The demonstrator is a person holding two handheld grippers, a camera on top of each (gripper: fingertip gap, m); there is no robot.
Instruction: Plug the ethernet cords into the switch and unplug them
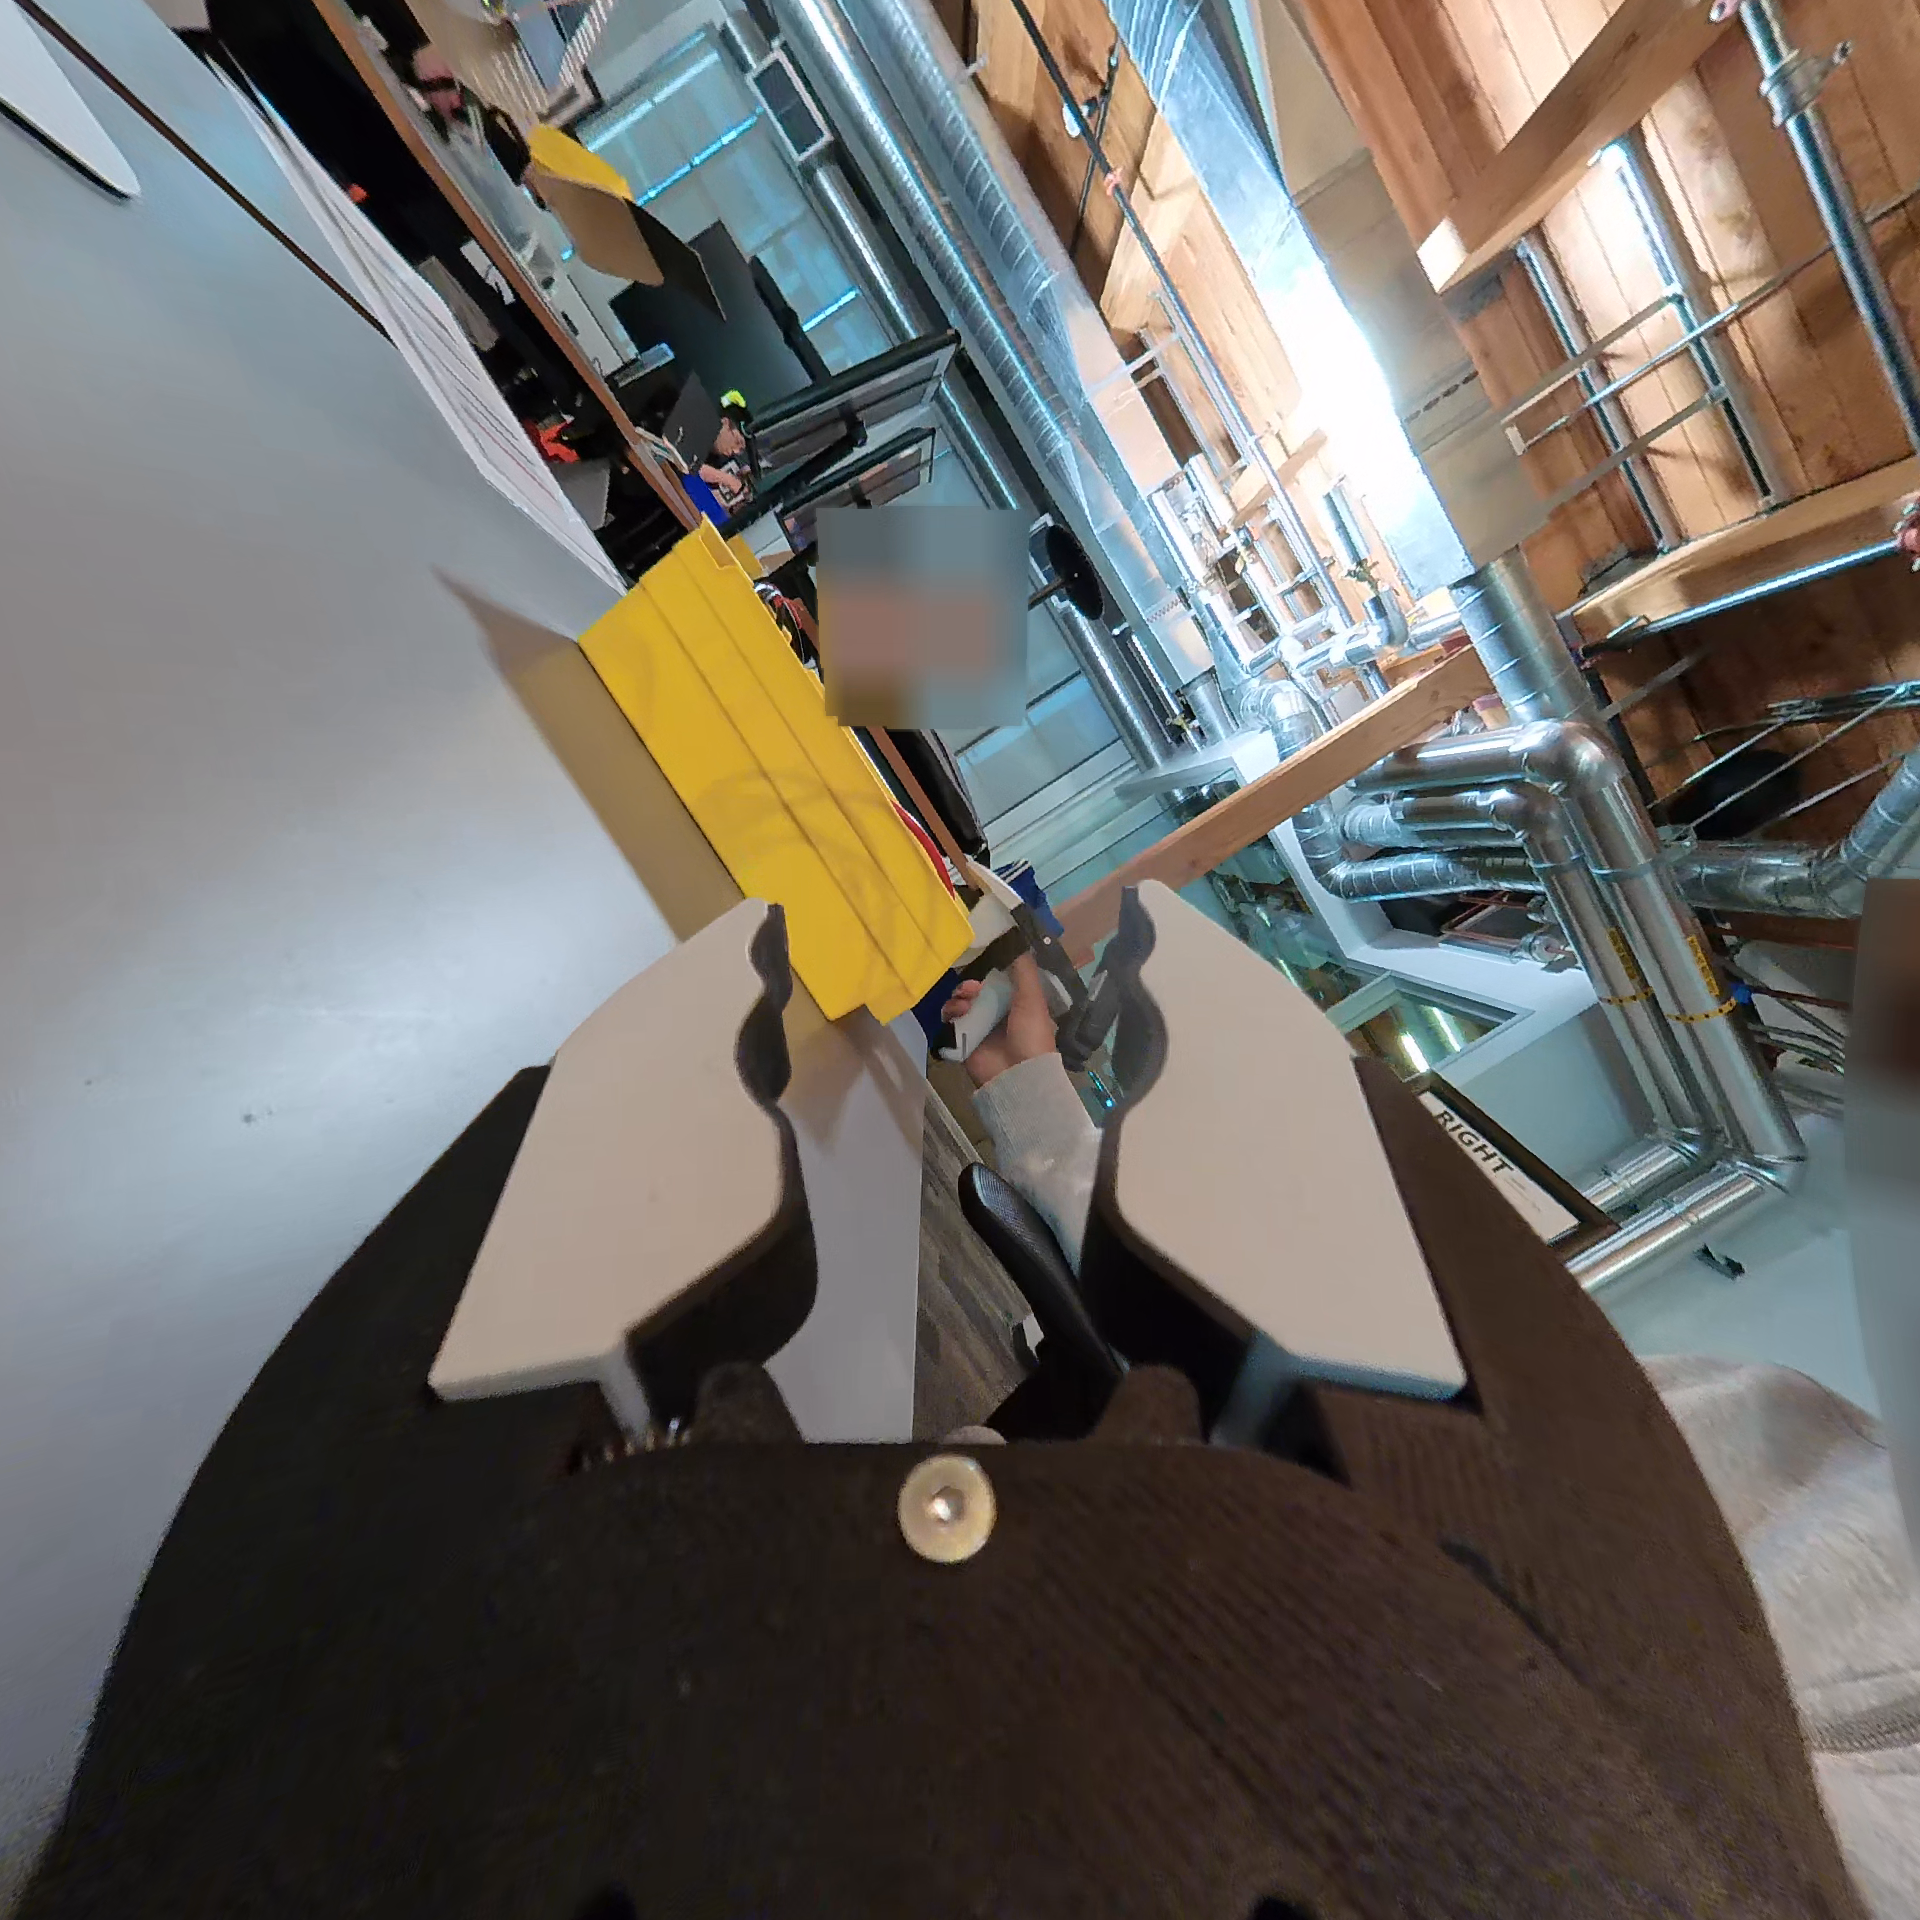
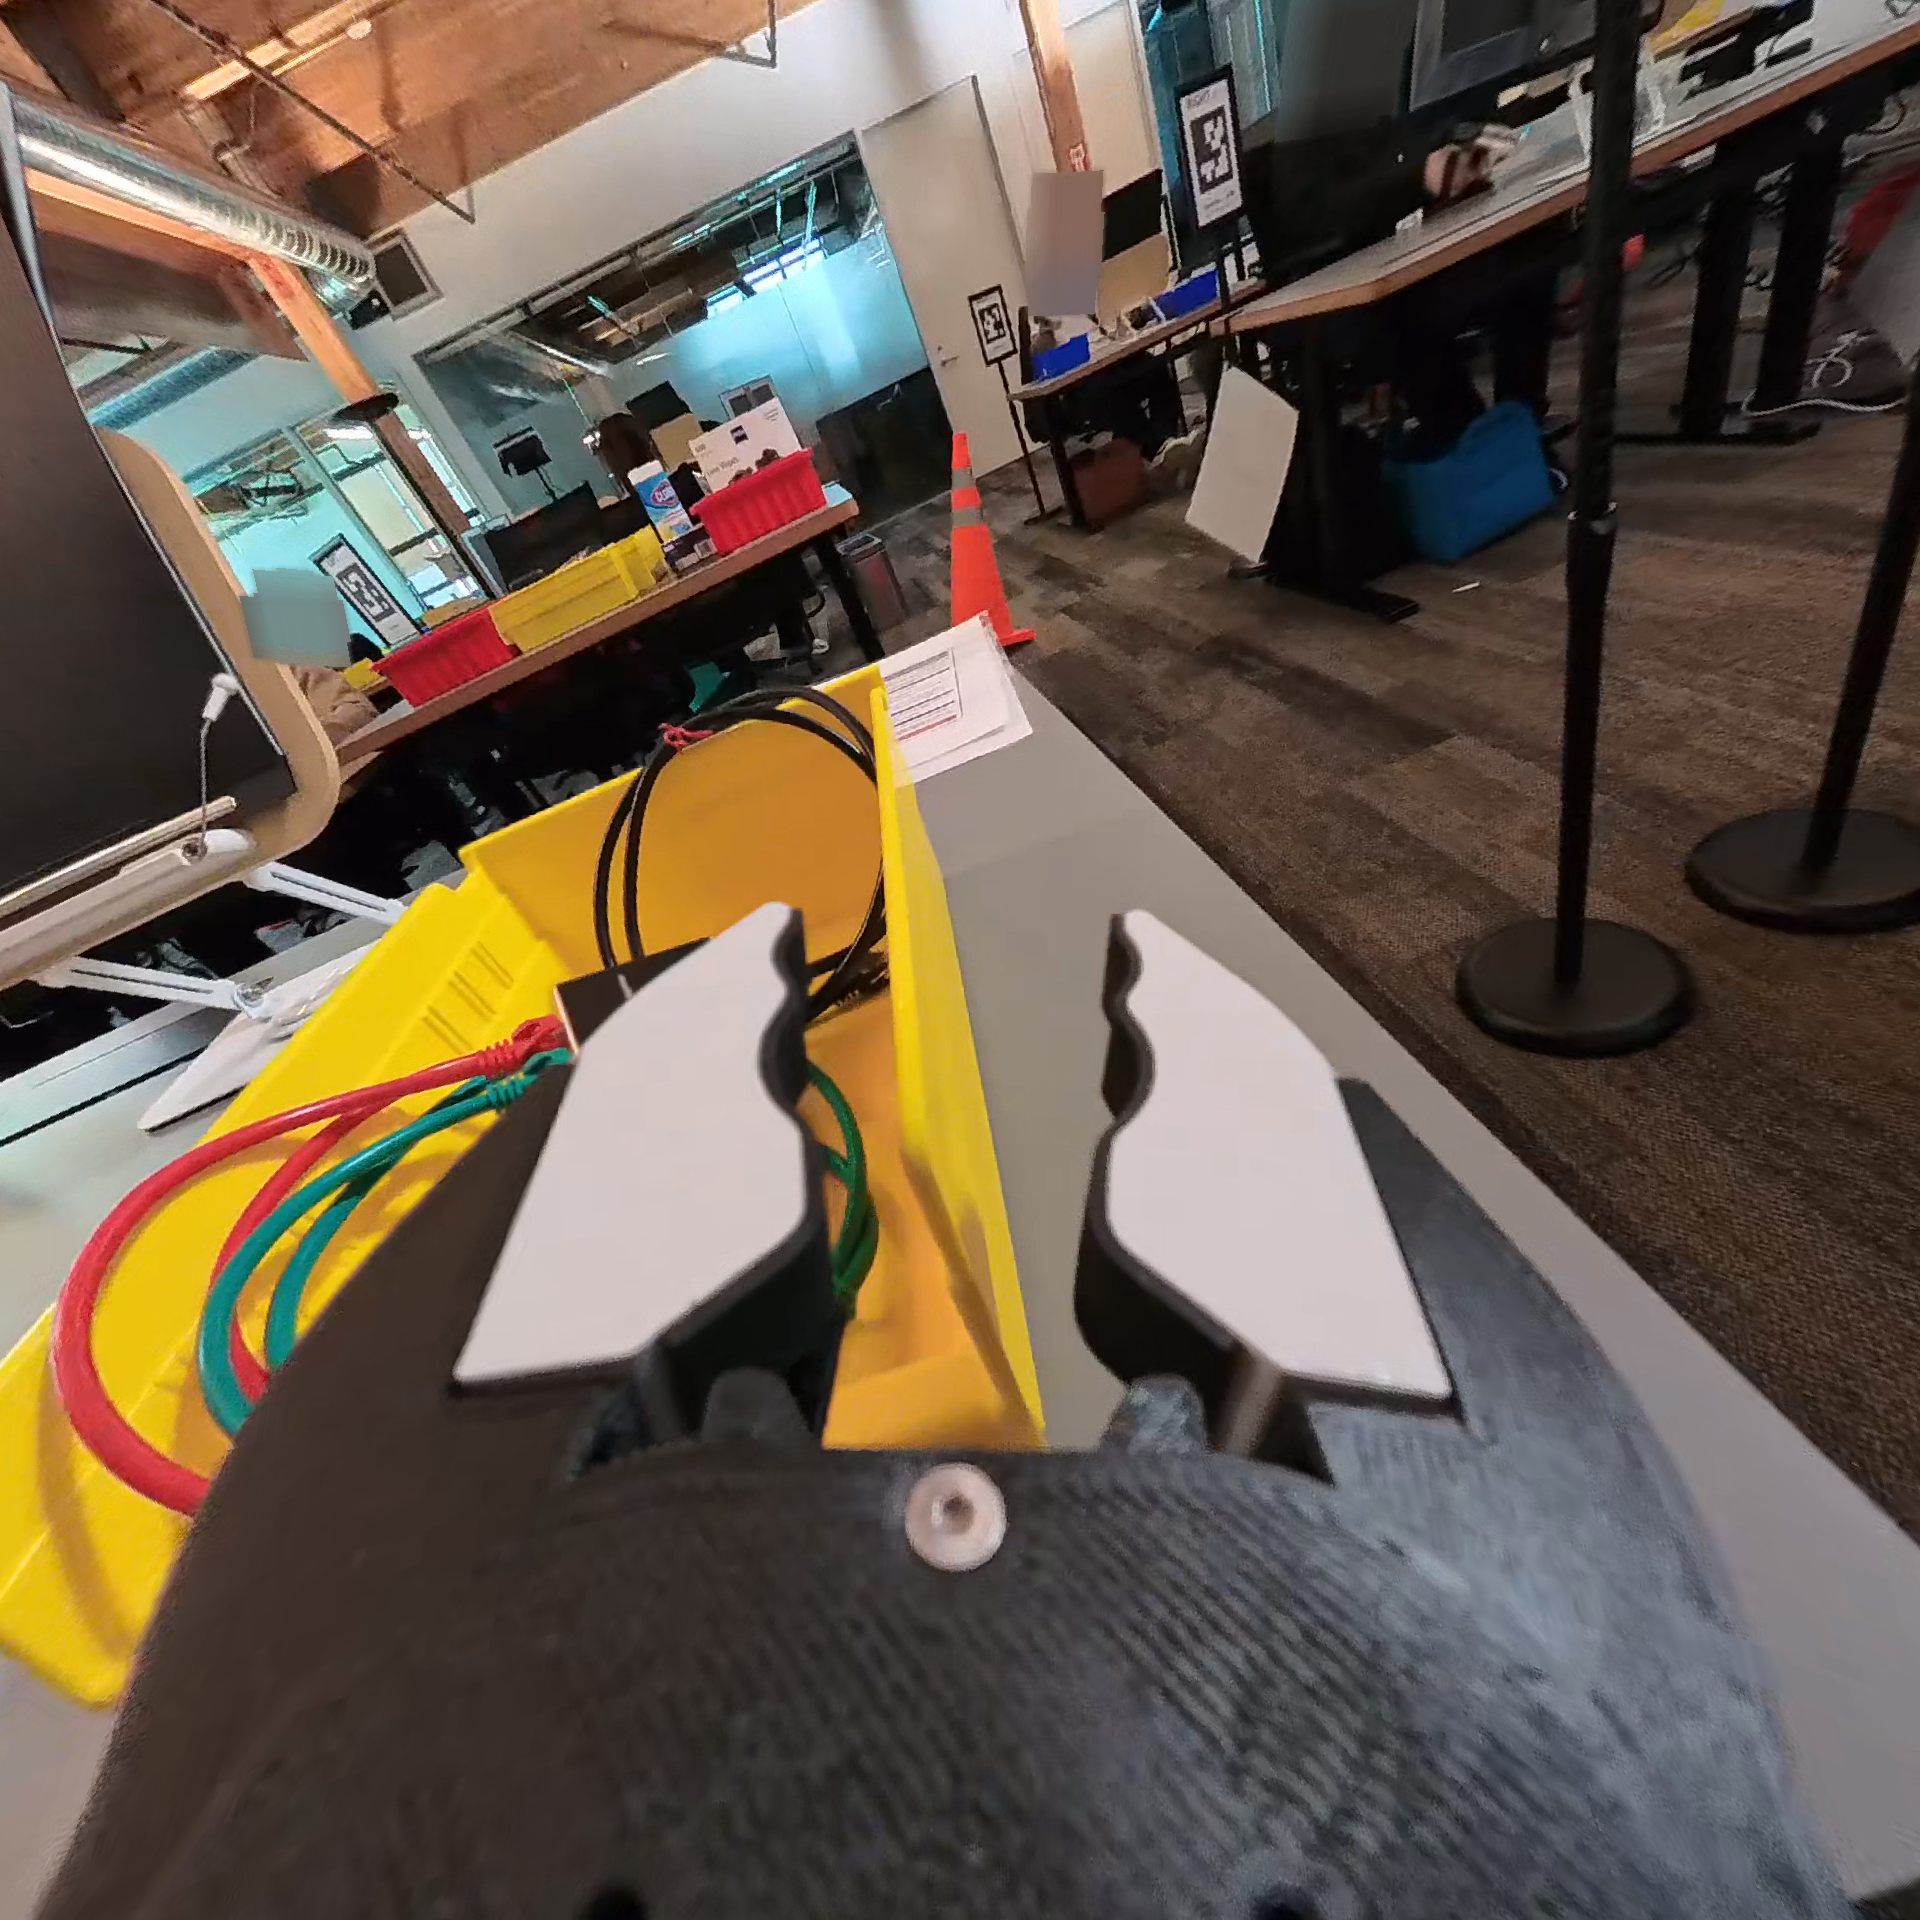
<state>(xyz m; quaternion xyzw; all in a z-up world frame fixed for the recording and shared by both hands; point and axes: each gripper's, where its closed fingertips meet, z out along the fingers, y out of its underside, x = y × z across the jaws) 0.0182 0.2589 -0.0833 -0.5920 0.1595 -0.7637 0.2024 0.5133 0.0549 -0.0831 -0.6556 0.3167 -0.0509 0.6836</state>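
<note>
A yellow bin on the grey table holds a small black switch, partly hidden behind my right gripper's left finger. A red cord and a green cord loop over the bin's near rim and run up to the switch's side. A coiled black cable lies behind it. My right gripper is open and empty, its fingers either side of the bin's right wall. My left gripper is open and empty, tilted, low beside the bin. The right gripper, held by a hand, shows beyond it.
A printed sheet lies on the table past the bin. A monitor on a stand is at the left. The table's right edge drops to carpet with black stanchion bases and an orange cone. A grey card leans on the bin.
</note>
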